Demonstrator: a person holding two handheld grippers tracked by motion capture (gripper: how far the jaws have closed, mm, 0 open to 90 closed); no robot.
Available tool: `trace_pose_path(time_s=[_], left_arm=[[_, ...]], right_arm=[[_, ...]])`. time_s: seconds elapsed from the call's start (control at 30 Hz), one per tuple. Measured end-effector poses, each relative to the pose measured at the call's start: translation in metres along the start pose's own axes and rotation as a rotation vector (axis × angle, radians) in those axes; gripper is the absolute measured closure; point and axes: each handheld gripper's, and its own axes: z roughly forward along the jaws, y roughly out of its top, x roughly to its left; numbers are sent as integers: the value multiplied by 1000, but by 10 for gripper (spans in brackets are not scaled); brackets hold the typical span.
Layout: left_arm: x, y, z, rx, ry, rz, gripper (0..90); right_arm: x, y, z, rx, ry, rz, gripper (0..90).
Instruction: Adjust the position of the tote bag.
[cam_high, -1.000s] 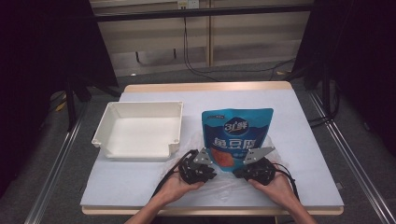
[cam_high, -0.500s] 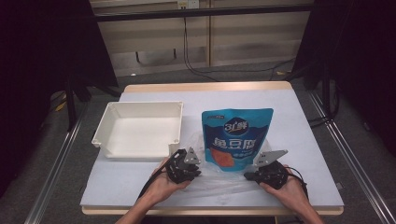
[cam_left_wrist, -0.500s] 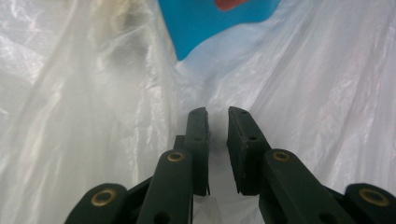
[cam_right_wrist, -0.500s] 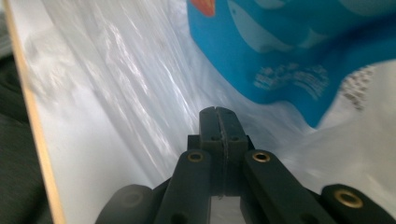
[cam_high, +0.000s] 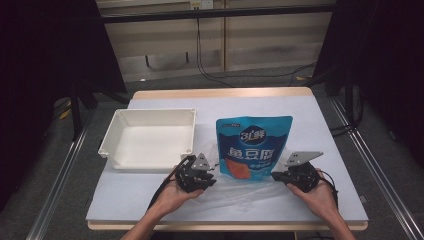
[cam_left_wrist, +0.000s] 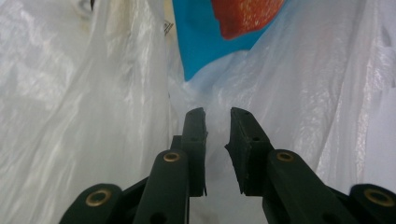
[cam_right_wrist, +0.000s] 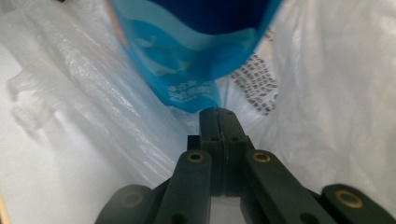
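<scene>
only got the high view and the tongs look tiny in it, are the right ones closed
observer: yes, in the right gripper view the right tongs are pressed together with no gap.
operator: and the left
observer: the left tongs stand slightly apart, with the clear plastic bag all round them.
operator: whats just ahead of the right tips
observer: the bottom corner of the blue pouch, with black print beside it.

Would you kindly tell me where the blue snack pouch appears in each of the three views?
High view: the blue snack pouch stands right of centre, between the two grippers.
Left gripper view: its lower corner sits at the top centre.
Right gripper view: it fills the top centre.
Shared landmark: the clear plastic bag around its base.
</scene>
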Motion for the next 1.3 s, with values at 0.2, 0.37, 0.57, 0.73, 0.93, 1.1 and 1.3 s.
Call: trace_pose_path(time_s=[0.2,0.37,0.57,0.73,0.93,1.1,1.3], left_arm=[[-2,-2,8,22,16,14,764],[-1,-4,9,21,14,3,765],[8,-2,7,33,-25,23,764],[6,-4,10,20,2,-25,794],[5,-10,1,73,74,41,881],[13,-18,-7,83,108,8,900],[14,-24,-12,91,126,7,900]], right_arm=[[-10,3,-1,8,-32,11,900],[-16,3,-10,-21,-47,34,900],[-18,13,2,-29,-26,13,900],[-21,14,15,-23,-34,22,900],[-31,0,23,46,-118,58,900],[-32,-4,18,54,-159,76,900],[-34,-8,14,49,-162,95,900]])
